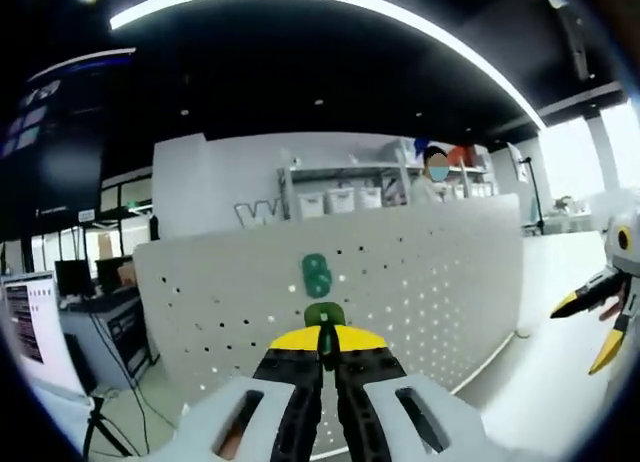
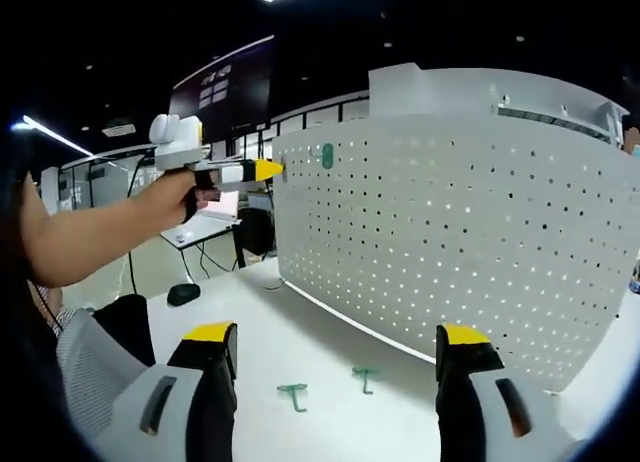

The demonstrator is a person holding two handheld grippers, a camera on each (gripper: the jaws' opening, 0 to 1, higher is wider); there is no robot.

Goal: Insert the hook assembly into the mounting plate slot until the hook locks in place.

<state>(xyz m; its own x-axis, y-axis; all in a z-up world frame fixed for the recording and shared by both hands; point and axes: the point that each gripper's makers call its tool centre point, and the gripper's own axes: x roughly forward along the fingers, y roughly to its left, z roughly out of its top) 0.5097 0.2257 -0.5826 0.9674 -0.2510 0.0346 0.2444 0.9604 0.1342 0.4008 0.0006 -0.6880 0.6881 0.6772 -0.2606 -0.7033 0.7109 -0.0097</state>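
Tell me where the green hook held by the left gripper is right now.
In the left gripper view the green hook sits pinched at the left gripper tips, close to the white pegboard, just below a green hook plate already mounted there.

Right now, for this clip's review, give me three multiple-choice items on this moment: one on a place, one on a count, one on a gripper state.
1. Where is the green hook that the left gripper holds?
A. Lying on the table
B. Right in front of the pegboard
C. In the right gripper

2. How many spare green hooks lie on the table?
A. One
B. Two
C. Four

3. How do the right gripper's jaws stand?
A. Wide apart, holding nothing
C. Shut on a hook
B. Shut on the board's edge

Key:
1 B: the left gripper view shows the hook at the white pegboard, just below a hook already mounted.
2 B: two hooks lie on the white table in the right gripper view.
3 A: the right gripper has its yellow-tipped jaws far apart.
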